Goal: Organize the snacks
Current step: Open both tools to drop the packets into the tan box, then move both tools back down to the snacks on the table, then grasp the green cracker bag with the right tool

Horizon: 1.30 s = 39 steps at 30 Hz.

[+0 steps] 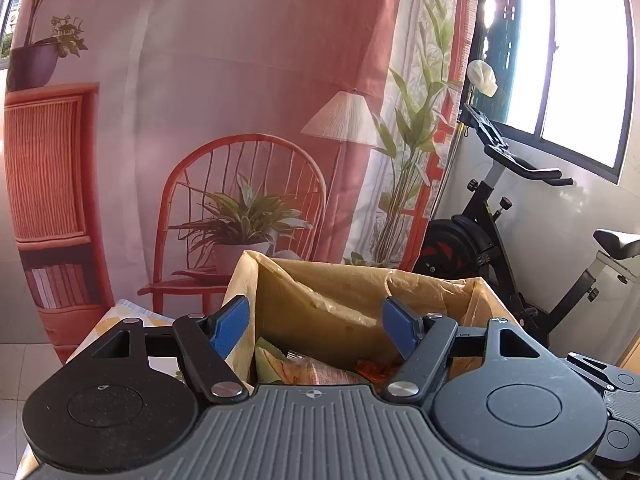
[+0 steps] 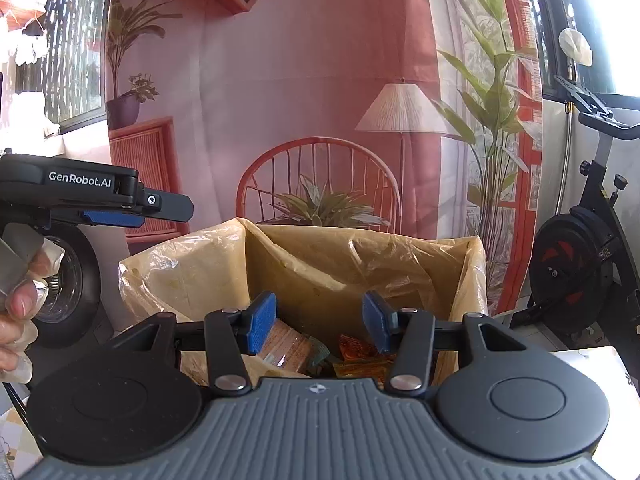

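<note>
The right gripper [image 2: 318, 326] is hovering over the mouth of a box [image 2: 478, 276], its blue pads [image 2: 262, 322] standing apart with nothing between them. The left gripper [image 1: 316, 326] is hanging over the same box, seen here as [image 1: 494, 300], its jaws spread wider and also holding nothing. In the right wrist view, the left gripper is also showing from the side at the left edge [image 2: 120, 210], and a hand [image 2: 18, 296] in a clear glove is gripping its handle.

The box is lined with a yellowish plastic bag [image 2: 320, 264] that is folding out over the rim. Snack packets are lying at the bottom: an orange and red packet [image 2: 354, 354], a brown wrapped pack [image 2: 286, 344] just beside it to the left, and in the left wrist view a pale green and orange packet [image 1: 304, 370].

Behind the box, a printed backdrop [image 2: 320, 80] is hanging, showing a red chair, a lamp and potted plants. An exercise bike [image 1: 500, 232] is standing to the right of it, beneath a bright window [image 1: 576, 60]. A patterned tablecloth [image 1: 132, 312] is showing at the box's left side.
</note>
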{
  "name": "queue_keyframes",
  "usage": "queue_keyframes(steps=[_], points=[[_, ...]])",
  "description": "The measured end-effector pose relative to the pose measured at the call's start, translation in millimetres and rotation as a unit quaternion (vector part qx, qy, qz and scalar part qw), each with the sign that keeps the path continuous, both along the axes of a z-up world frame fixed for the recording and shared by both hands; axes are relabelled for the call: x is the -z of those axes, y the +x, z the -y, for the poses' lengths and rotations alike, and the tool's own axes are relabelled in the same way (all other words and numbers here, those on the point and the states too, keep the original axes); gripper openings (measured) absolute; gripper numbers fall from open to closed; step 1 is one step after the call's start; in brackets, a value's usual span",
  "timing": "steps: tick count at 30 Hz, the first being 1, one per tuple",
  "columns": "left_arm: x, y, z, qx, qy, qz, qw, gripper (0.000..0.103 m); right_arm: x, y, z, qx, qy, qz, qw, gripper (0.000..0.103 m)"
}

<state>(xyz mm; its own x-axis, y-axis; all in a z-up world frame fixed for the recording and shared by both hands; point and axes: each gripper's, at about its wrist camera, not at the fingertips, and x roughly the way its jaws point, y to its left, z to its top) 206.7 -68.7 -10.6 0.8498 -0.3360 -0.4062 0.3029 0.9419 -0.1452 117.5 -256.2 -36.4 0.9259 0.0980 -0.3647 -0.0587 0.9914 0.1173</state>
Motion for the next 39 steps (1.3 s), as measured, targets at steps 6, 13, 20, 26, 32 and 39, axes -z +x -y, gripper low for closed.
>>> queue_keyframes(steps=[6, 13, 20, 26, 32, 39], points=[[-8.6, -40.3, -23.8, 0.000, 0.002, 0.018, 0.9998, 0.075, -11.6, -28.5, -14.5, -0.019, 0.010, 0.021, 1.000, 0.062], [7.2, -88.4, -58.6, 0.001, 0.022, 0.012, 0.9997, 0.075, -8.8, -54.8, -34.5, -0.039, 0.029, 0.026, 0.998, 0.071], [42.4, -110.0, -95.8, -0.026, 0.032, -0.025, 0.9989, 0.075, 21.9, -74.3, -49.5, -0.039, 0.064, 0.004, 0.997, 0.073], [78.5, -120.4, -122.0, -0.055, 0.038, -0.060, 0.9960, 0.075, 59.4, -86.1, -47.1, -0.030, 0.044, -0.039, 0.998, 0.073], [112.1, -125.1, -138.6, -0.077, 0.035, -0.093, 0.9921, 0.075, 97.9, -96.2, -33.7, -0.001, -0.012, -0.094, 0.996, 0.078], [127.3, -121.2, -139.6, -0.081, 0.035, -0.107, 0.9903, 0.075, 118.8, -93.4, -12.8, 0.061, -0.073, -0.121, 0.988, 0.093]])
